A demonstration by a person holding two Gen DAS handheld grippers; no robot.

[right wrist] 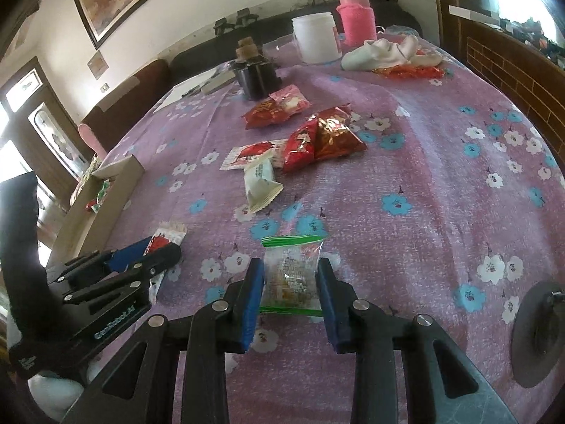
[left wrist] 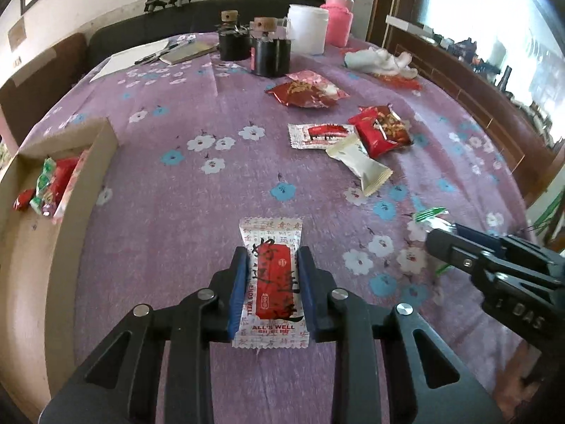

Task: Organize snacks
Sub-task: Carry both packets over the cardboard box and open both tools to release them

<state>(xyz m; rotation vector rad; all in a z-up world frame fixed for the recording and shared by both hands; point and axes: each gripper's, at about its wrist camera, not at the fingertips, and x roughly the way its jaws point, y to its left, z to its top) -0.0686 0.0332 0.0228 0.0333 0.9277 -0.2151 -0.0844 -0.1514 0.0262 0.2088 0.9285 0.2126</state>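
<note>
two grippers, two snacks, one purple table

a red-and-white snack packet [left wrist: 273, 279] printed "all's well" sits lengthwise between the blue pads of the left gripper [left wrist: 272, 258], the pads pressing on its long edges and the jaws clenched on it; whether it is lifted clear of the floral purple tablecloth [left wrist: 183, 212] cannot be told. in the right wrist view the same packet [right wrist: 166, 238] pokes out past that gripper's [right wrist: 155, 254] black fingers at the left edge.

just to the right, the right gripper [right wrist: 291, 282] holds a clear packet with green ends [right wrist: 291, 275] between its pads, the jaws closed against the wrapper's sides. from the left wrist view only the packet's green end [left wrist: 429, 213] shows beyond the right gripper's [left wrist: 438, 238] tip.

at the left edge of the table stands an open cardboard box [left wrist: 102, 155], with red and green wrapped snacks [left wrist: 49, 183] lying inside it.

further up the table lies a loose cluster: a cream packet [left wrist: 360, 162] resting against a flat white-and-red packet [left wrist: 319, 136] and a red pouch [left wrist: 383, 129], which partly overlaps both. beyond them, apart, another red pouch [left wrist: 300, 93] overlaps a pink wrapper [left wrist: 310, 77].

at the far end stand two black jars with cork stoppers [left wrist: 270, 49], a white tub [left wrist: 307, 31] and a bottle in a pink sleeve [left wrist: 339, 14]. a crumpled white cloth [left wrist: 379, 60] lies to the right of them, papers and a pen [left wrist: 155, 54] to the left.
</note>
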